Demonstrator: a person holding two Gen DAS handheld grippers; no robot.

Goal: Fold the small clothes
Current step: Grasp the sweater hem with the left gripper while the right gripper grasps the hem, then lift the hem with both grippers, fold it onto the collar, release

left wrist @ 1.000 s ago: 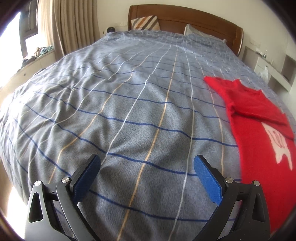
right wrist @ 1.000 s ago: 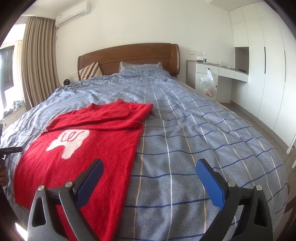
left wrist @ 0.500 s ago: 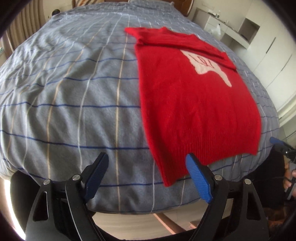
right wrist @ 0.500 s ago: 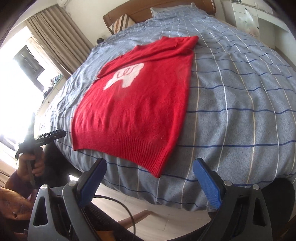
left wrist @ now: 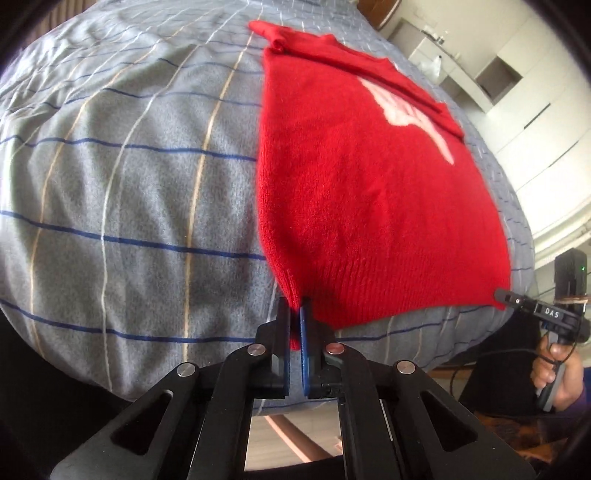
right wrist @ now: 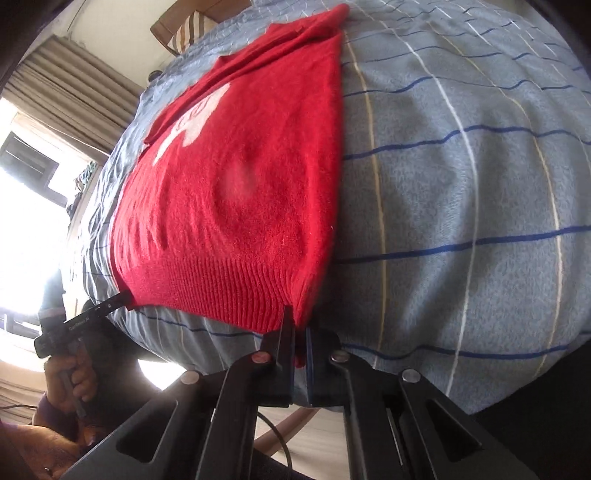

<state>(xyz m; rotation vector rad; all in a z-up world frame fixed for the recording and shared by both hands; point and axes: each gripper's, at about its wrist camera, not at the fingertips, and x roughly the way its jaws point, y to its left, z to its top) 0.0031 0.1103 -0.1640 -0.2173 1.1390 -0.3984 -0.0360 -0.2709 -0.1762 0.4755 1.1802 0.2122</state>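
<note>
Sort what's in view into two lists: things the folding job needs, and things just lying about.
Job: sweater, left gripper, right gripper, each shut on a hem corner.
Lying about: bedspread, pillow, curtain, plastic bag.

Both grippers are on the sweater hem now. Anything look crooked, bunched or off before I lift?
Nothing stands out. The red sweater lies flat on the striped bedspread, sleeves folded across the top. The left gripper and right gripper each pinch one bottom hem corner, at the bed's near edge.
</note>
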